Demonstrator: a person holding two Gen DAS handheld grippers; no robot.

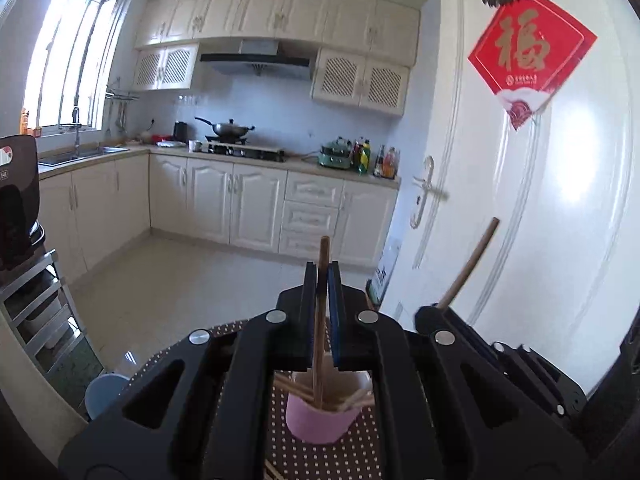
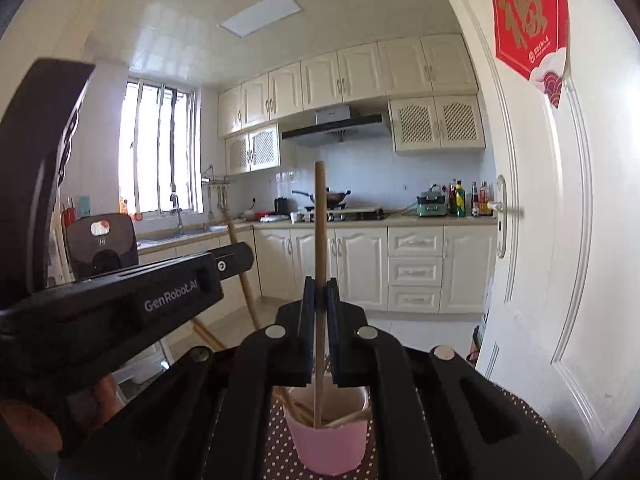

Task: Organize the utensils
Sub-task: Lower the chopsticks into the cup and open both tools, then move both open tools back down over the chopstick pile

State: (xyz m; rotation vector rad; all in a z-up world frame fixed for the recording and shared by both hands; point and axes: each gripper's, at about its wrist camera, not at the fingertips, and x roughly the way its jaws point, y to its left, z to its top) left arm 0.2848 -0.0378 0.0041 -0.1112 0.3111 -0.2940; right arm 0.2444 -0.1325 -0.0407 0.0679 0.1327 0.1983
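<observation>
left gripper (image 1: 322,276) clamping chopstick (image 1: 320,320), right gripper (image 2: 320,292) too — pink cup (image 1: 320,420)

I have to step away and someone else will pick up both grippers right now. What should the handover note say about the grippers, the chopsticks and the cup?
Left gripper: shut on one chopstick, held upright, lower end inside the pink cup.
Right gripper: shut on another chopstick, also upright, tip down in the same cup.
The cup stands on the dotted tablecloth and already holds several chopsticks lying slanted.
Done: some chopsticks are in the cup.
Left: probably release both held chopsticks into the cup, then check the cloth near the cup for loose ones; the bottom edge of the left view seems to show some.
</observation>
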